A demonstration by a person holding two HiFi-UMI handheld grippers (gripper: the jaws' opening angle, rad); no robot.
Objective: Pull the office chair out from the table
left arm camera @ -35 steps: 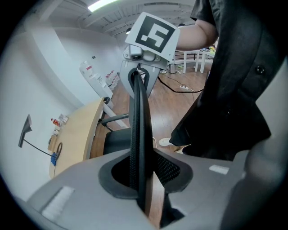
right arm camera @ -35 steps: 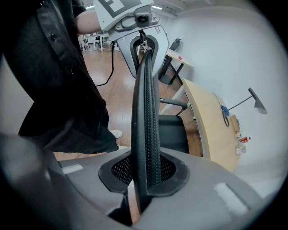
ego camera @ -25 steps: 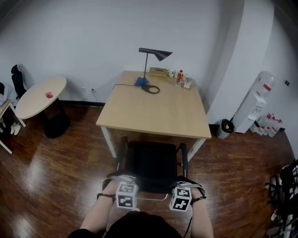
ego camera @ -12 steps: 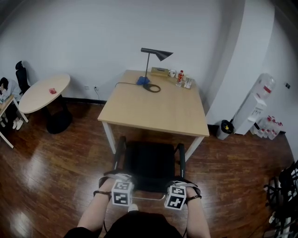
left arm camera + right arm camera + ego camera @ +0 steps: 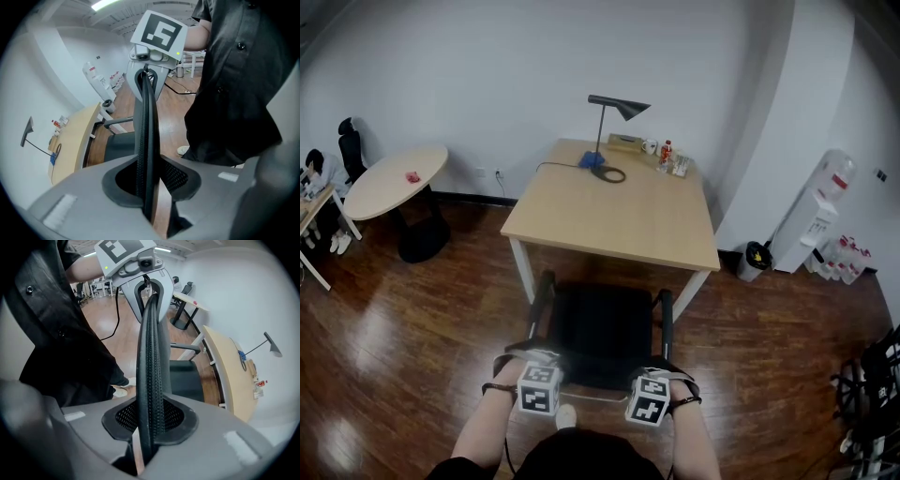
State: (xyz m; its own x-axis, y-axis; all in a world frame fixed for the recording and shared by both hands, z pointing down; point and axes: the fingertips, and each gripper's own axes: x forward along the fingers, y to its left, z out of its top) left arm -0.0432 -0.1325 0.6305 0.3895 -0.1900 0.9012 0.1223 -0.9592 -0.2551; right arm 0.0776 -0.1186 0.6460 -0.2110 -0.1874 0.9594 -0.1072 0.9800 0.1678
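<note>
Left gripper (image 5: 149, 187) was clamped on the top rim of the black mesh-backed office chair (image 5: 605, 328), pads pinching the thin mesh edge from both sides. Right gripper (image 5: 149, 427) was closed the same way on that rim, further along to the right. Both were pointed steeply down, with their marker cubes seen just above the person's dark shirt (image 5: 581, 459) in the head view. Chair was stood on the dark glossy wood floor (image 5: 412, 319), backrest toward the person, seat faced at the light rectangular wooden table with white legs (image 5: 619, 220). Armrest fronts were seen close to the table's near edge, seat mostly clear of the top. At the table's far end a black cone-shade desk lamp (image 5: 614, 105) and a small cluster of cups and a bottle (image 5: 666, 157) were placed. A round pale side table (image 5: 394, 178) was noted far left, a white water dispenser (image 5: 814, 220) far right by the wall.
</note>
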